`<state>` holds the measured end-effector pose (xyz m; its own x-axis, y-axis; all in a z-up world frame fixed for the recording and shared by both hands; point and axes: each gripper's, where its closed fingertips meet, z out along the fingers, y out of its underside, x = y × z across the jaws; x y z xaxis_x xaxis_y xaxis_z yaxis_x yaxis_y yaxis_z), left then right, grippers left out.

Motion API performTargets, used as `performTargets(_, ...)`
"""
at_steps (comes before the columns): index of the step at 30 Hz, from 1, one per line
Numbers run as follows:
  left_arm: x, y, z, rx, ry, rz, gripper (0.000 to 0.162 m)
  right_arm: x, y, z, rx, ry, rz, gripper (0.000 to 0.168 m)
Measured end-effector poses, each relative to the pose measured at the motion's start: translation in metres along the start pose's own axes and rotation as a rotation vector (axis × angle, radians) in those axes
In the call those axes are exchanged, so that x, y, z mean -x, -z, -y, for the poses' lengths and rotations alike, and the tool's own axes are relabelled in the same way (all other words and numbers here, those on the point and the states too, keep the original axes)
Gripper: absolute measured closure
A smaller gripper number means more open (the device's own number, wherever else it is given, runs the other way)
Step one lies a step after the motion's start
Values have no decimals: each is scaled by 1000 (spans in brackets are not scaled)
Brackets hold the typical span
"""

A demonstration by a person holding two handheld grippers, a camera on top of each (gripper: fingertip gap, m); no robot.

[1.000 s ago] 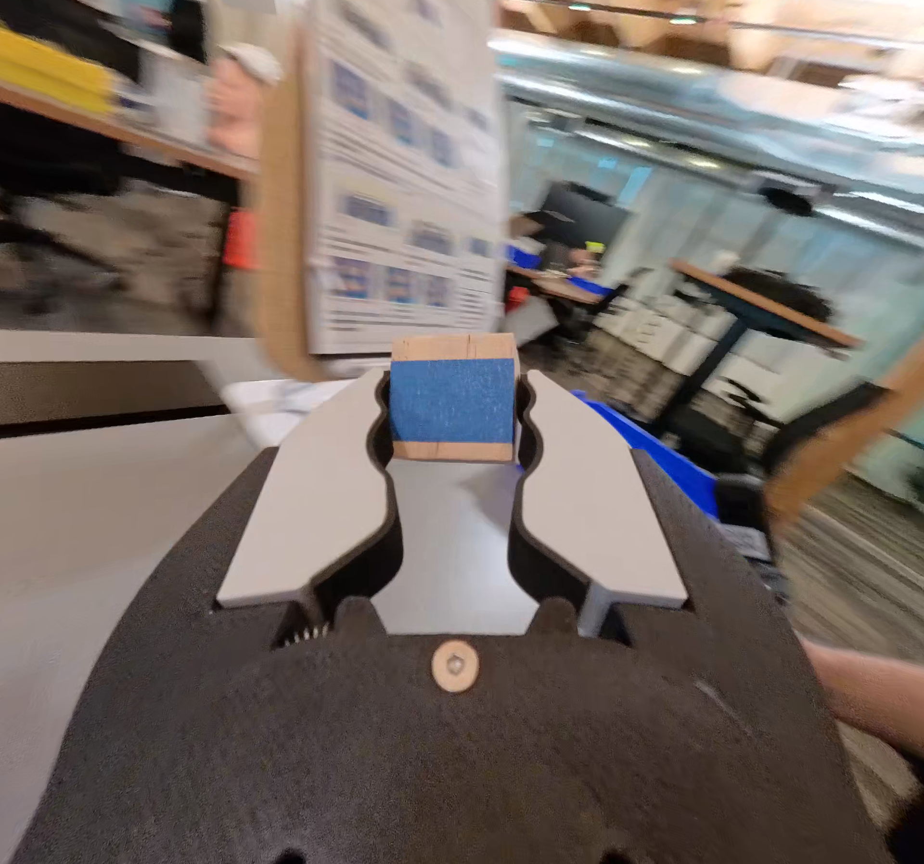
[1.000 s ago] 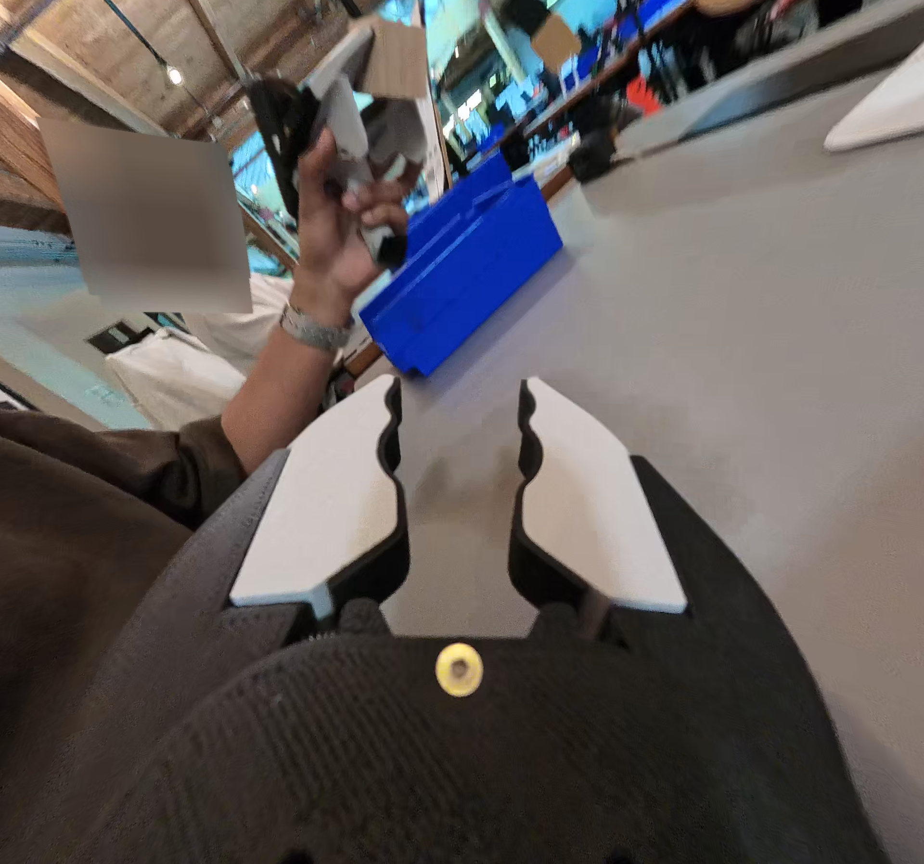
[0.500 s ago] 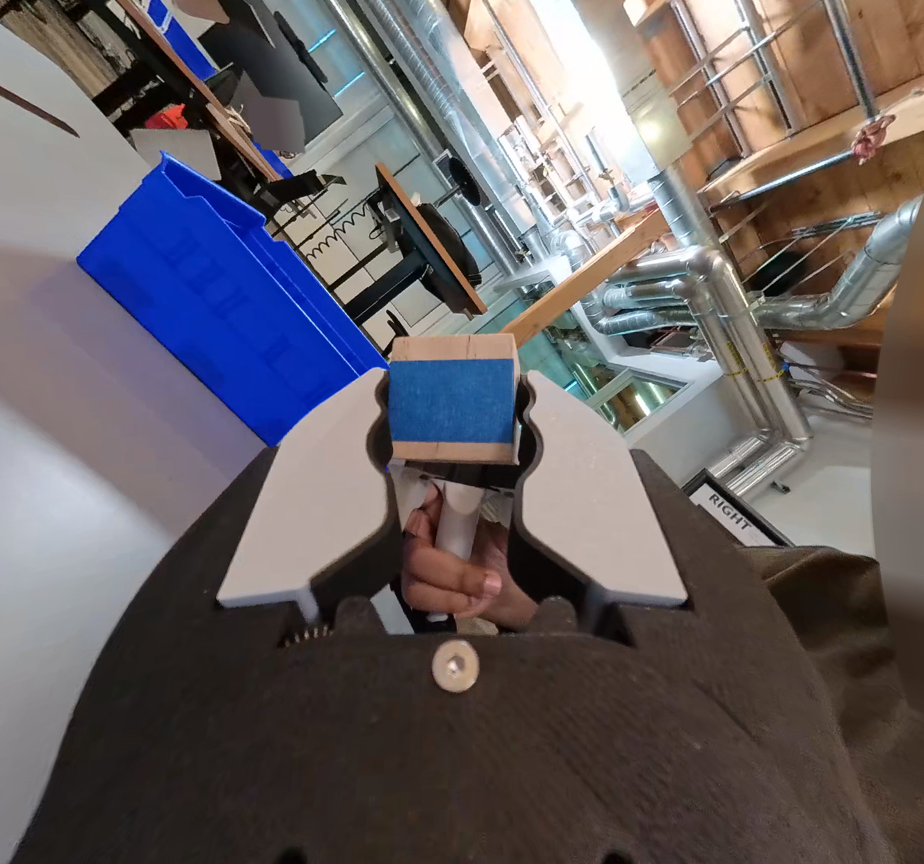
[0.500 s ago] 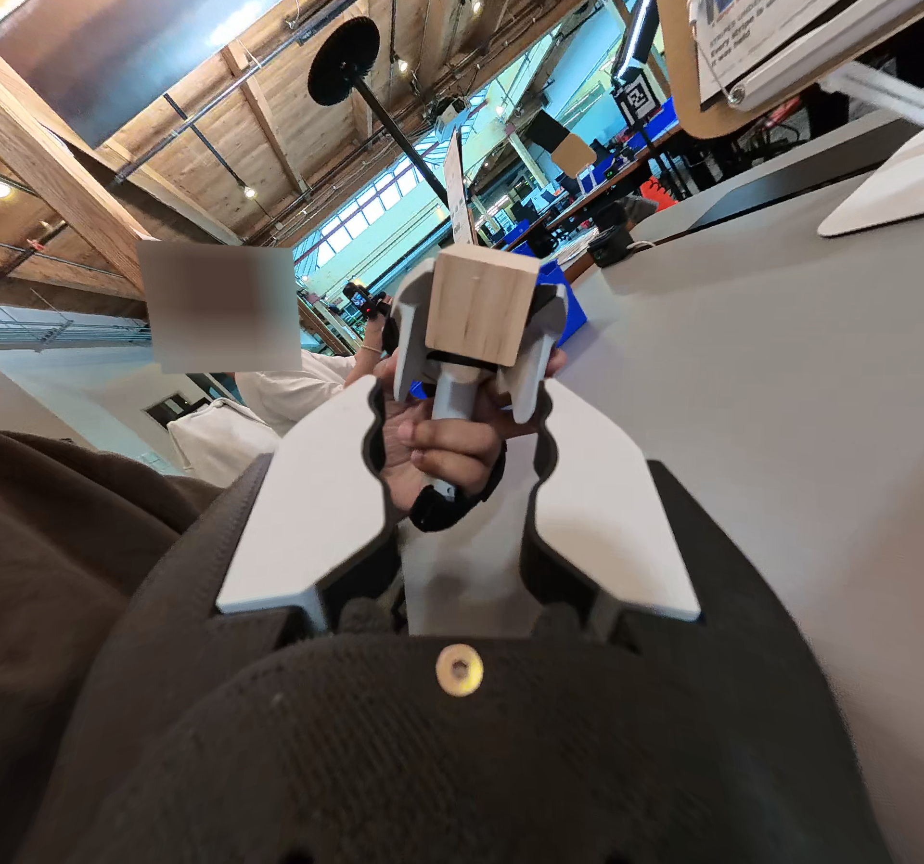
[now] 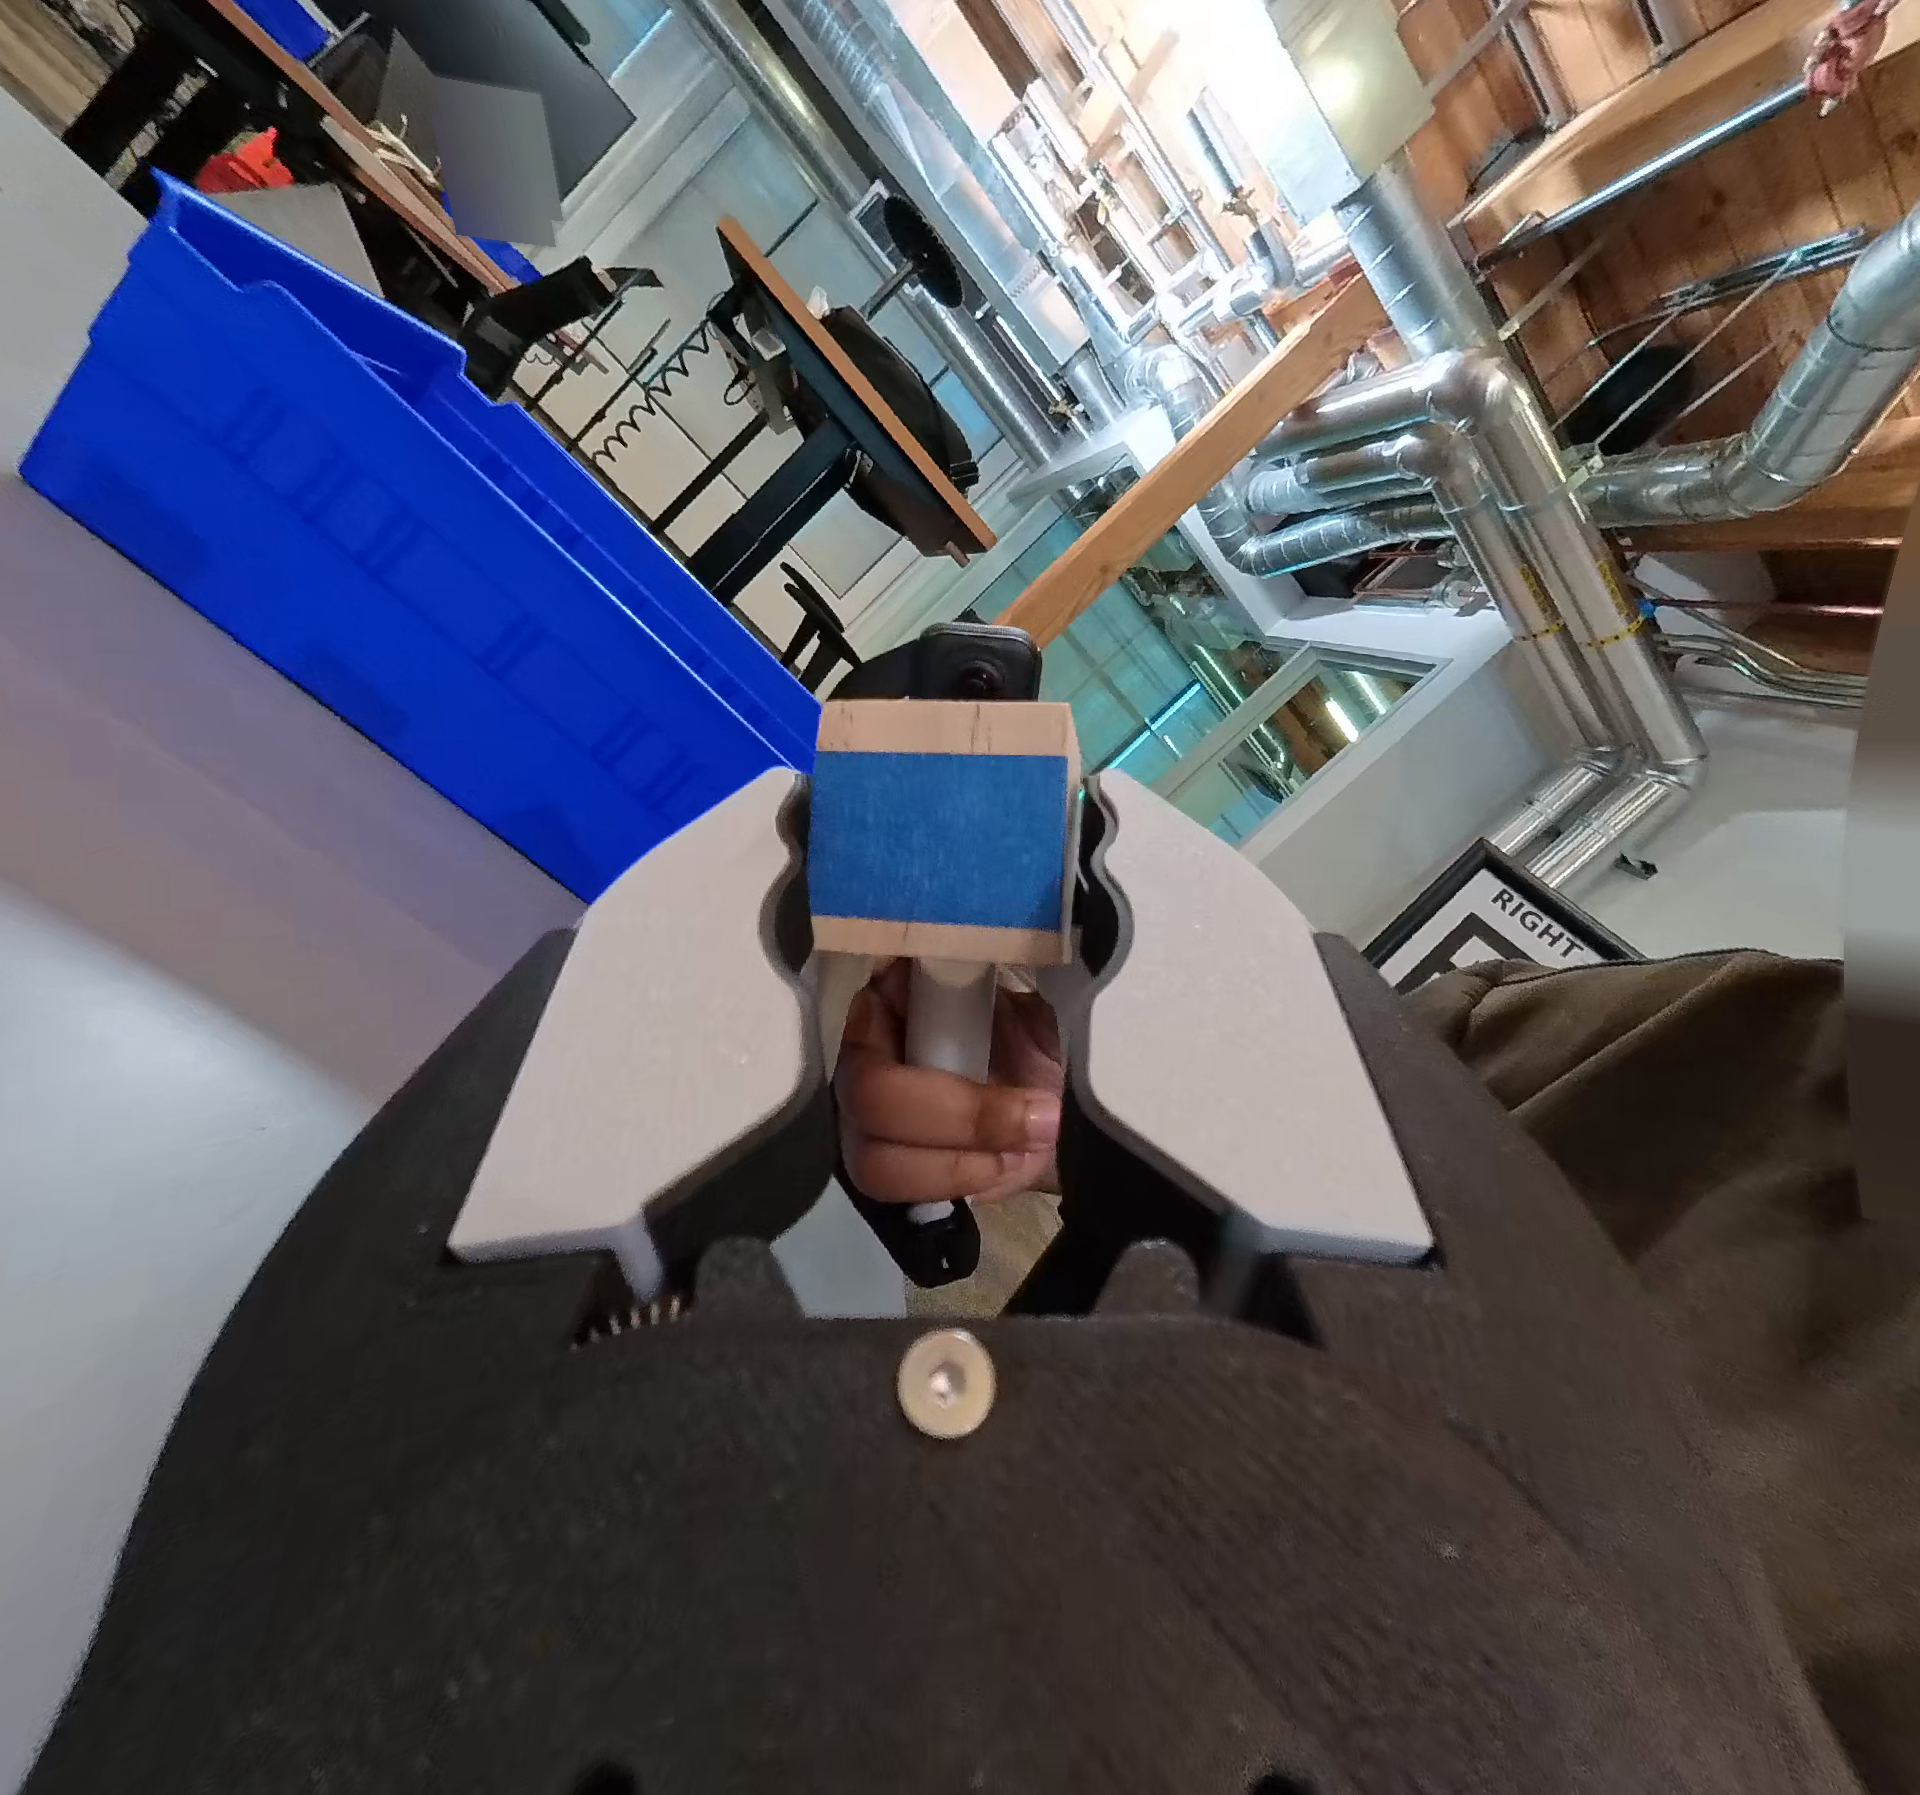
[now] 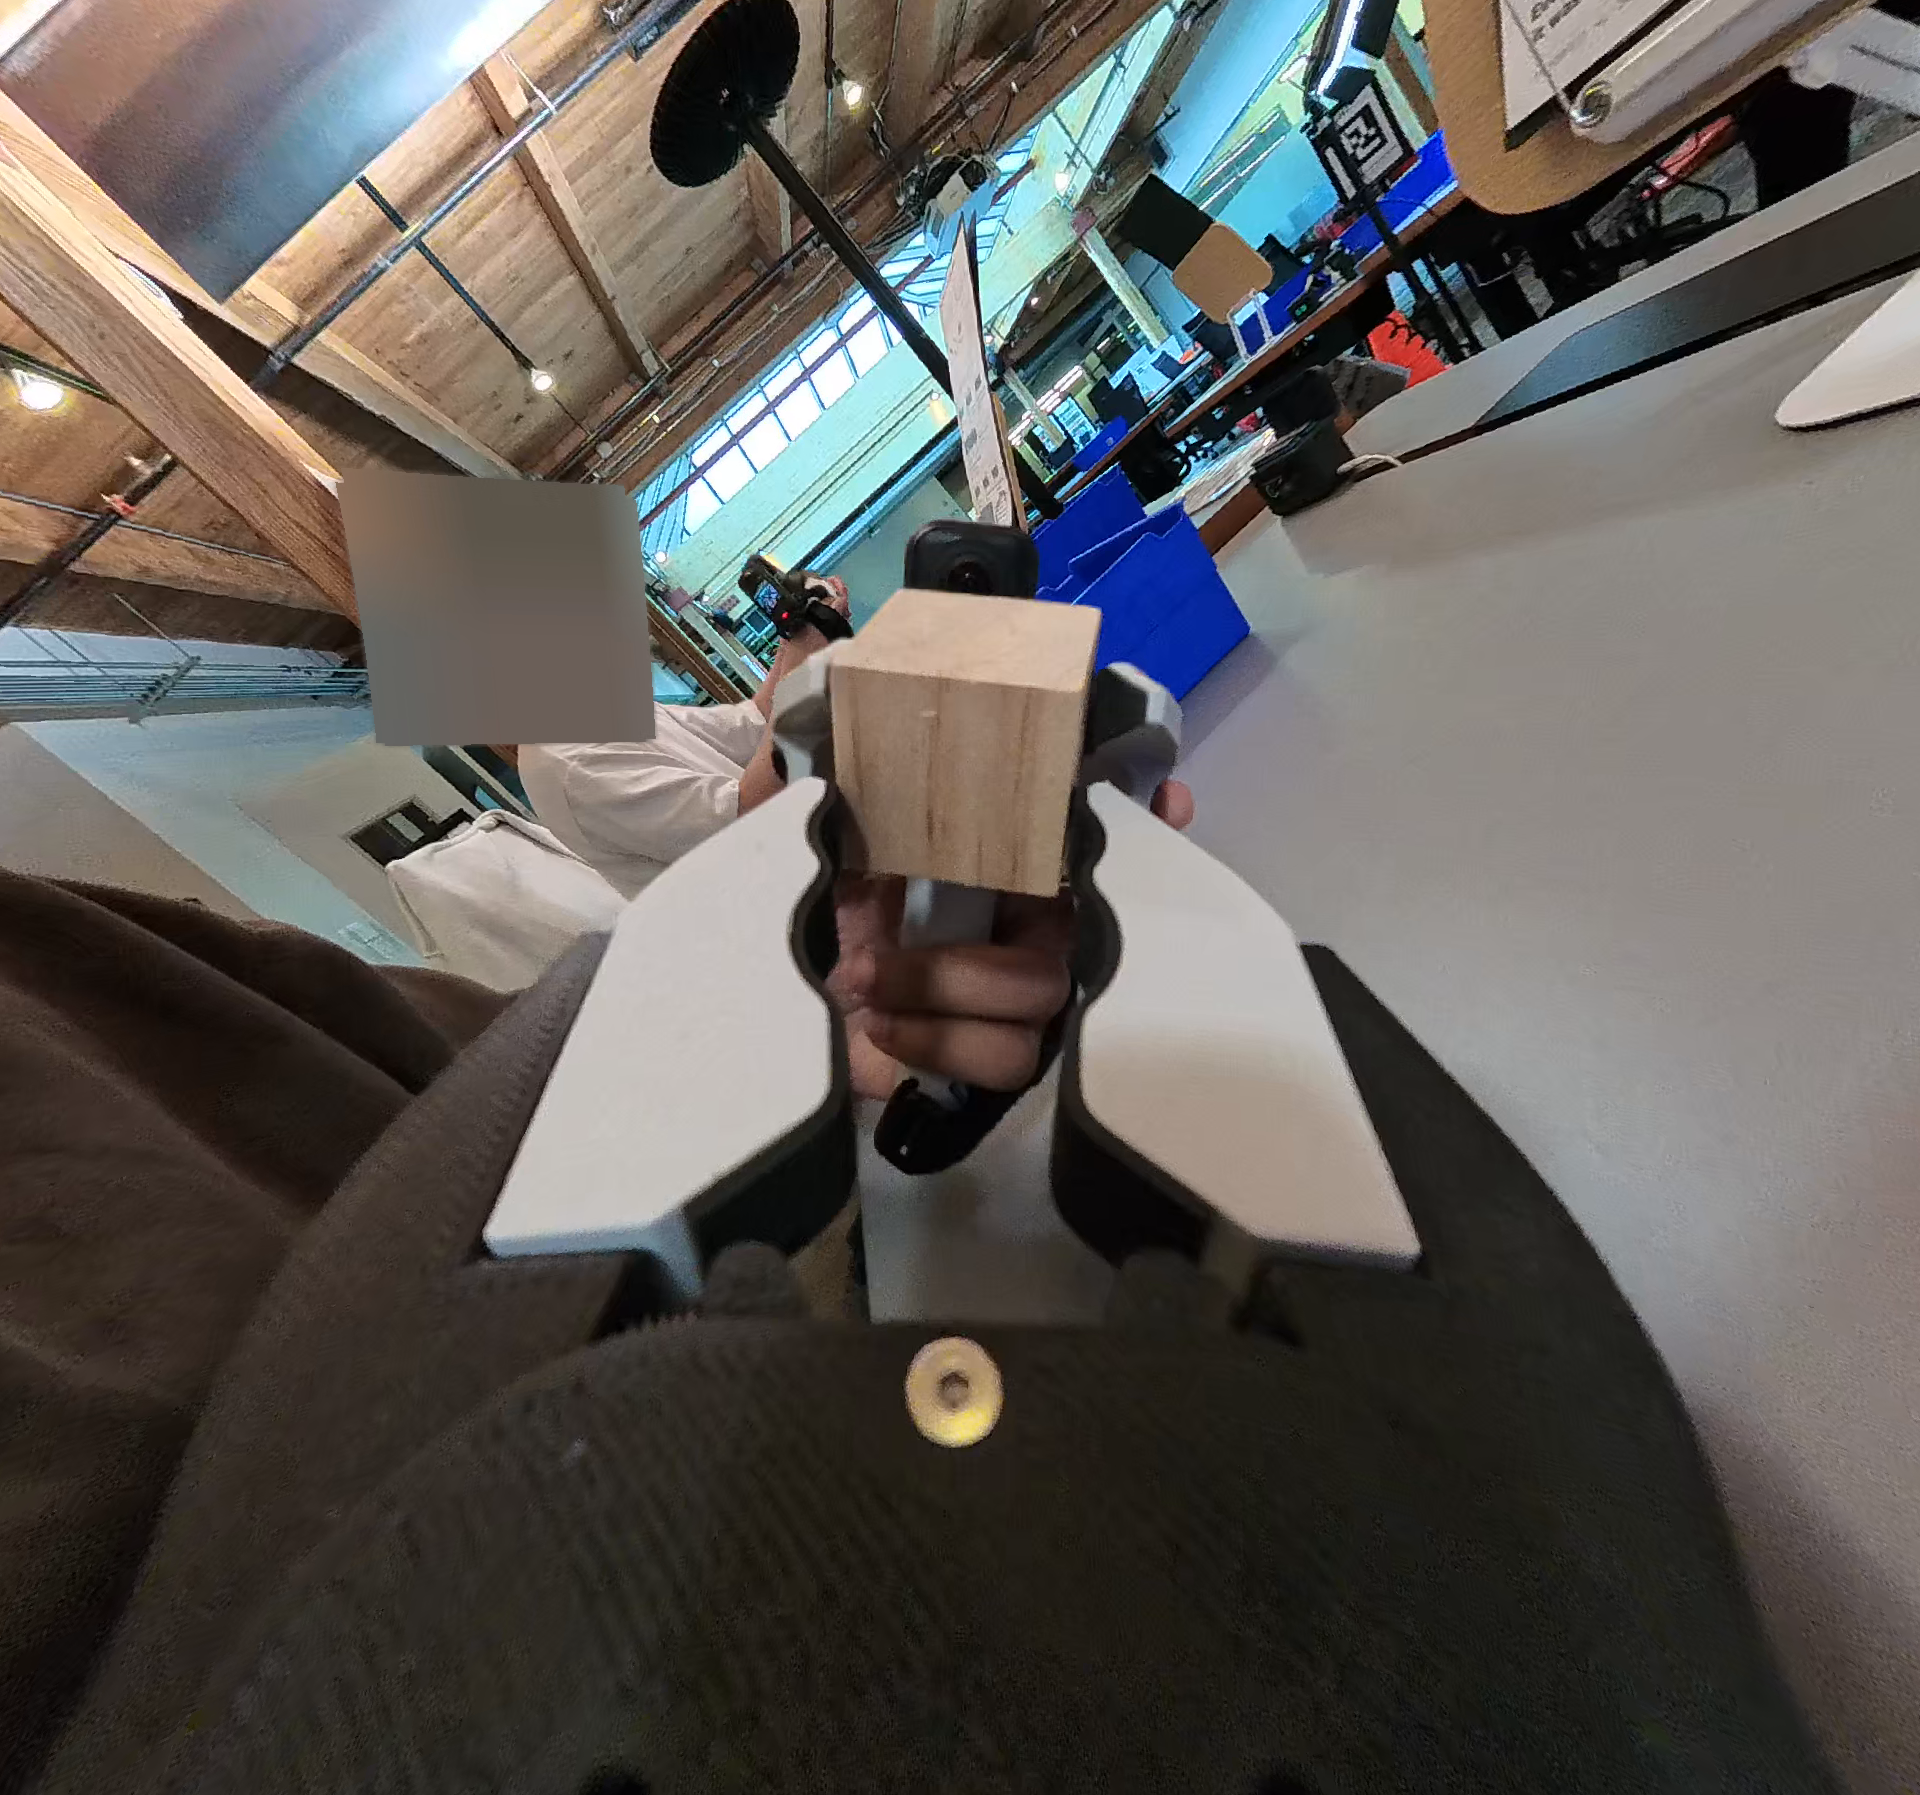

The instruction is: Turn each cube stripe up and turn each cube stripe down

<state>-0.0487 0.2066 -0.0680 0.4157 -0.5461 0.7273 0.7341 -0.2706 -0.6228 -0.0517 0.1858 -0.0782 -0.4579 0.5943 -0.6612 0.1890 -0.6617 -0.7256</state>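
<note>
Wooden cube (image 5: 940,850) clamped between left gripper (image 5: 940,872) fingertips.

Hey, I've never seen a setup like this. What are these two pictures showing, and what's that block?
No robot here: a person holds a two-finger gripper in each hand, each with a camera looking along its fingers. One picture is from the left gripper, the other from the right gripper; they face each other. Both seem to clasp one wooden cube, raised above the grey table. Its blue stripe faces the left camera; the right one sees bare wood. A blue bin sits on the table.
</note>
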Motion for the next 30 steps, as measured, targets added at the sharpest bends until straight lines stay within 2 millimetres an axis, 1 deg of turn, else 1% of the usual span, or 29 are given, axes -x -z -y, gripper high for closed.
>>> performTargets(5, 4, 12, 13, -52, -17, 18, 100, 1, 2, 6, -16, -31, 9, 126)
performTargets(8, 11, 21, 18, -81, -28, 18, 96, 7, 7, 23, -68, -44, 1, 126)
performTargets(10, 22, 27, 19, -93, -22, 56, 94, 13, 14, 42, -106, 0, -19, 126)
performTargets(12, 34, 30, 17, -80, -37, 113, 89, 16, 24, 68, -133, 79, -69, 126)
performTargets(13, 38, 30, 16, -61, -64, 143, 89, 15, 31, 81, -141, 125, -109, 126)
performTargets(16, 44, 29, 10, 29, -187, 207, 89, -4, 61, 127, -150, 275, -304, 126)
performTargets(17, 46, 28, 7, 66, -235, 228, 89, -13, 72, 142, -151, 310, -368, 126)
performTargets(18, 48, 28, 5, 100, -284, 258, 89, -26, 84, 155, -129, 338, -439, 126)
performTargets(19, 51, 29, 5, 125, -332, 294, 89, -44, 97, 164, -85, 356, -523, 126)
performTargets(21, 58, 31, 5, 160, -410, 379, 85, -92, 127, 174, 21, 367, -724, 126)
performTargets(22, 63, 33, 6, 173, -439, 426, 87, -118, 144, 175, 76, 336, -835, 126)
performTargets(23, 72, 38, 7, 193, -462, 506, 90, -143, 160, 174, 129, 297, -934, 126)
performTargets(25, 89, 51, 10, 244, -520, 670, 94, -180, 184, 169, 208, 237, -1067, 126)
performTargets(27, 103, 66, 15, 300, -594, 817, 96, -208, 202, 158, 320, 206, -1181, 125)
performTargets(28, 110, 74, 17, 331, -626, 889, 96, -219, 209, 152, 382, 205, -1232, 126)
performTargets(29, 118, 83, 18, 366, -648, 967, 94, -227, 214, 148, 427, 210, -1275, 125)
performTargets(30, 125, 91, 18, 403, -669, 1023, 87, -234, 217, 145, 457, 217, -1309, 125)
